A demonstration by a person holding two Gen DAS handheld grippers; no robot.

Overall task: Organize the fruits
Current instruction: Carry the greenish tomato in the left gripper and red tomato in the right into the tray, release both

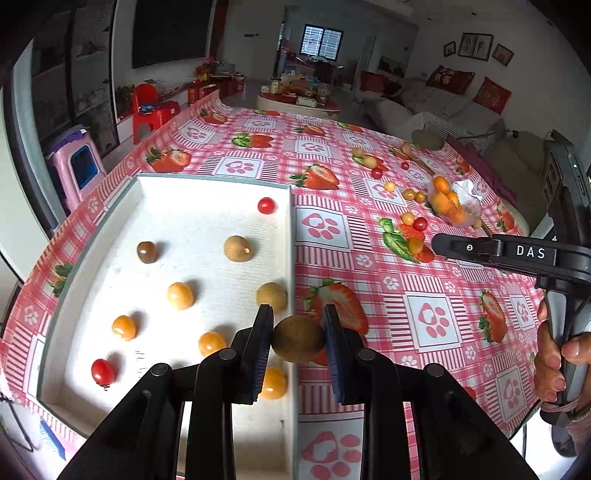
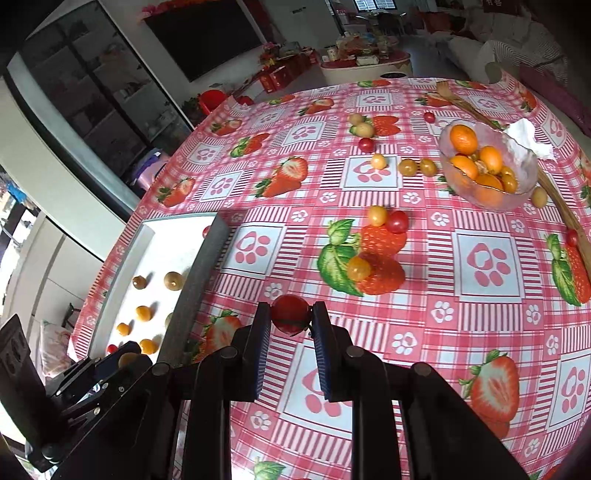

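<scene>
While left gripper (image 1: 298, 334) clamps longan (image 1: 298, 339), right gripper (image 2: 291, 317) clamps tomato (image 2: 290, 314).

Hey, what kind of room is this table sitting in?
Most likely a home living room: a sofa with red cushions, framed pictures on the wall, and a large dark screen on the wall.

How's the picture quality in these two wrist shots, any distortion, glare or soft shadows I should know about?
Left wrist view: strong fisheye bending of the white tray rim, dark vignette corners, soft shadows beside the fruits, the brown fruit in the left gripper sharp. Right wrist view: tablecloth bulges like a dome, mild sheen on the glass bowl, red tomato in the right gripper crisp.
</scene>
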